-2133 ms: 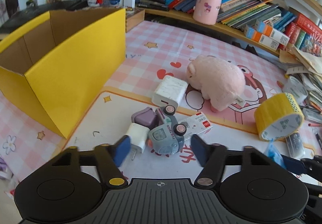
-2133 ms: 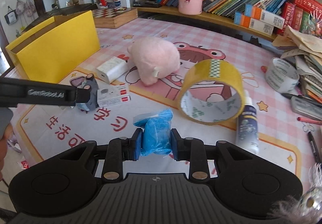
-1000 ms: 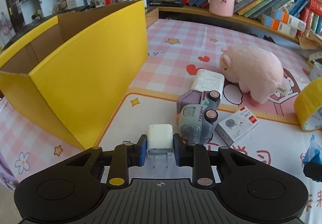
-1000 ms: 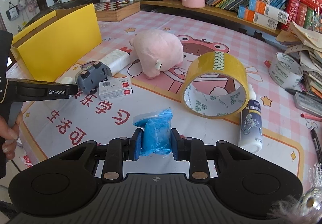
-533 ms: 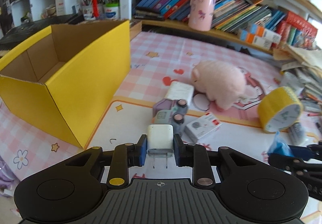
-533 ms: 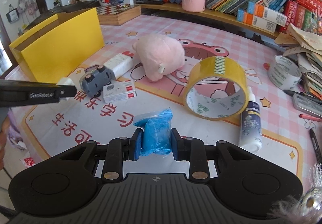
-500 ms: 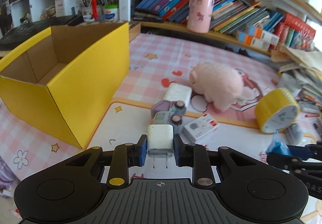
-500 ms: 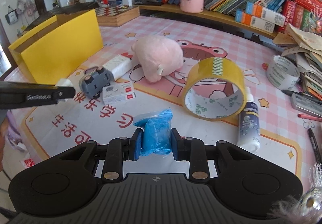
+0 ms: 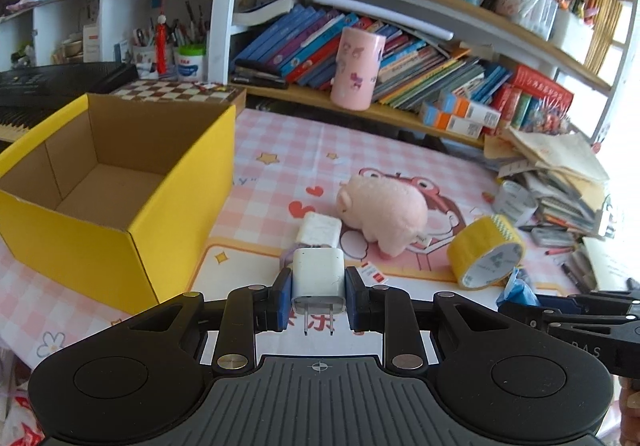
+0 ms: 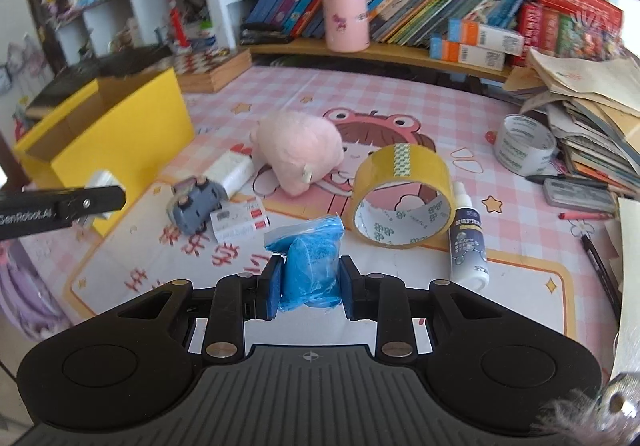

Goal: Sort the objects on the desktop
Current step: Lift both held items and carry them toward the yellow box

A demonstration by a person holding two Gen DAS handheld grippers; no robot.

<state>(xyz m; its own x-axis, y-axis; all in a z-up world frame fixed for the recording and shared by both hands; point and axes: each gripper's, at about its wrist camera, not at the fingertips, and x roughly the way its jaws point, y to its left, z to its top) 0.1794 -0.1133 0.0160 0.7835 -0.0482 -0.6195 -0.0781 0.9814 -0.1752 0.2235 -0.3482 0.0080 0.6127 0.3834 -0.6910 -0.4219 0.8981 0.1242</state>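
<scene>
Currently my left tongs are clamped on the white plug adapter, prongs toward the camera, held above the counter beside the open yellow box. My right tongs are squeezed onto the blue plastic packet, also raised.

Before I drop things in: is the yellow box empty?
Empty, as far as visible: the yellow box stands open, showing bare cardboard floor.

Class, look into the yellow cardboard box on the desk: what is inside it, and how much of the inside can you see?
The yellow box shows only bare brown floor and walls from the left wrist view. Its near wall hides the front strip of the floor.
</scene>
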